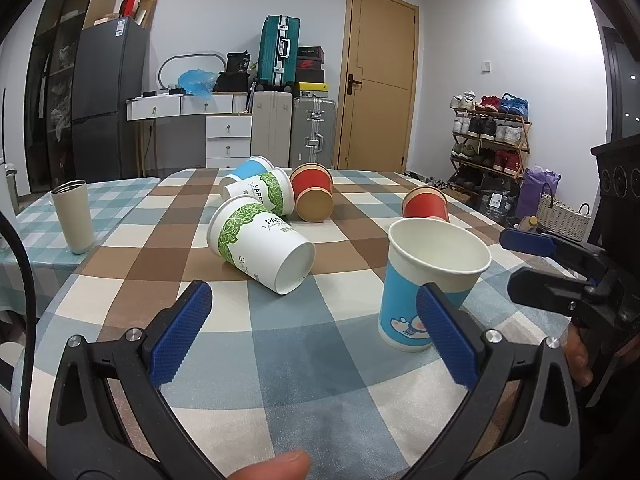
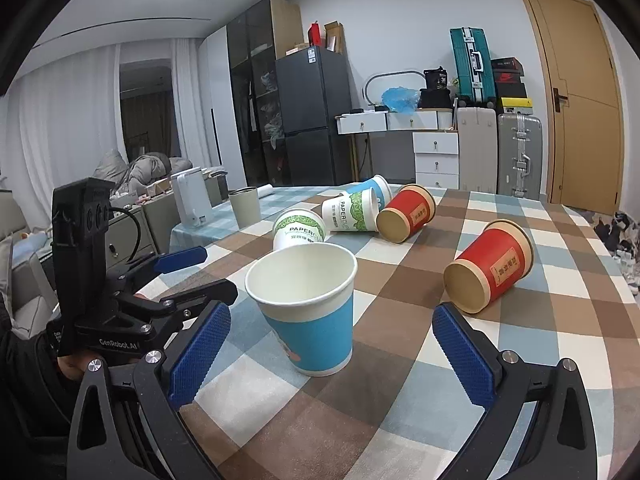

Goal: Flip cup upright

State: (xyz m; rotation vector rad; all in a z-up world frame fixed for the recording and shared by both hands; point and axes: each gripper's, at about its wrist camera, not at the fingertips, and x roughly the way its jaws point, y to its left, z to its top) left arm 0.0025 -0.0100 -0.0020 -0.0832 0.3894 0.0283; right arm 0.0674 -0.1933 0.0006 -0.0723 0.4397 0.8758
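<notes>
A blue paper cup (image 1: 424, 280) stands upright on the checked tablecloth; it also shows in the right wrist view (image 2: 316, 320). Several cups lie on their sides: a green-leaf cup (image 1: 260, 240), a second green-leaf cup (image 1: 264, 194), a blue cup (image 1: 248, 170), a red cup (image 1: 314, 192) and another red cup (image 1: 426, 204), the last near my right gripper (image 2: 488, 272). My left gripper (image 1: 316, 332) is open and empty, just left of the upright cup. My right gripper (image 2: 332, 344) is open and empty, with the upright cup just beyond its fingertips.
A grey tumbler (image 1: 74, 216) stands upright at the table's left. The table's near edge (image 1: 280, 452) lies under my left gripper. Drawers, suitcases, a fridge and a shoe rack stand beyond the table.
</notes>
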